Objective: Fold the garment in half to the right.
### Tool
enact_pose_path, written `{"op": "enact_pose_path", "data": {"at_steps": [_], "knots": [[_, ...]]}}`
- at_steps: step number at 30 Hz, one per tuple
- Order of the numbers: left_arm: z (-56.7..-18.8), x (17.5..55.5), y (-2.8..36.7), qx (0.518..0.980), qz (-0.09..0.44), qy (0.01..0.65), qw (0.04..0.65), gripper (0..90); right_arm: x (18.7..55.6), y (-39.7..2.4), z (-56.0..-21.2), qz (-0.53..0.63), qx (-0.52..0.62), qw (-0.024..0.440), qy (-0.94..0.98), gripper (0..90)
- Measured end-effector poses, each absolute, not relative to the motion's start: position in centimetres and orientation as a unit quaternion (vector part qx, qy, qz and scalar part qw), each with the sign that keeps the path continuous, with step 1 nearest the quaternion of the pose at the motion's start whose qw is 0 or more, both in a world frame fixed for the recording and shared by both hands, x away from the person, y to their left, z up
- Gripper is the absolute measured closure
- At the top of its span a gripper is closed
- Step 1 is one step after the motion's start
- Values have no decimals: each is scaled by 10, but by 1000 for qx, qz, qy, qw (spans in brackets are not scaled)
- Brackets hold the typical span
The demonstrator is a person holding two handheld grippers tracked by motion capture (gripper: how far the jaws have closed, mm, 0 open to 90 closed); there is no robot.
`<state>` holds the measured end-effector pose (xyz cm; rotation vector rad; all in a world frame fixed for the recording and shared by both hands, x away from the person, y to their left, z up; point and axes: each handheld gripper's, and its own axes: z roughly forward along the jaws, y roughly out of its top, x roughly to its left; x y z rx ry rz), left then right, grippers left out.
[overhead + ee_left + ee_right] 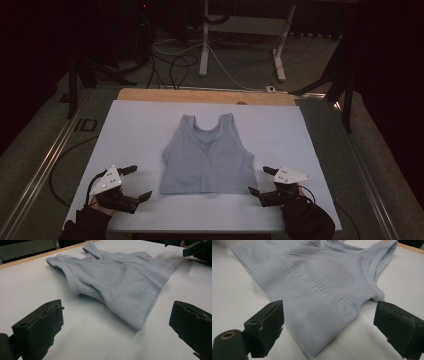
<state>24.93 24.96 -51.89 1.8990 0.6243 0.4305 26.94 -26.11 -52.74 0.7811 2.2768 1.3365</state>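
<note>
The pale blue tank top (pixel 206 155) is lying flat near the middle of the white board (pixel 135 130), straps pointing away from you and its ribbed hem (pixel 207 189) toward your edge of the table. Your left gripper (pixel 142 183) is sitting on the board off the hem's left corner, apart from the cloth; in the left gripper view its jaws are standing wide with bare board between them and the top's corner (pixel 140 327) just ahead. Your right gripper (pixel 259 180) is resting just beside the hem's right corner, jaws spread wide and gripping nothing; in the right gripper view the hem corner (pixel 317 350) is lying between them, with neither pad pressing on it.
</note>
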Motion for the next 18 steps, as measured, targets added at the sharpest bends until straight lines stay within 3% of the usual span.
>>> {"op": "enact_pose_path", "data": {"at_steps": [18], "knots": [[-518, 248, 244, 804, 179, 245, 511, 2, 269, -256, -530, 464, 267, 195, 822, 94]]}}
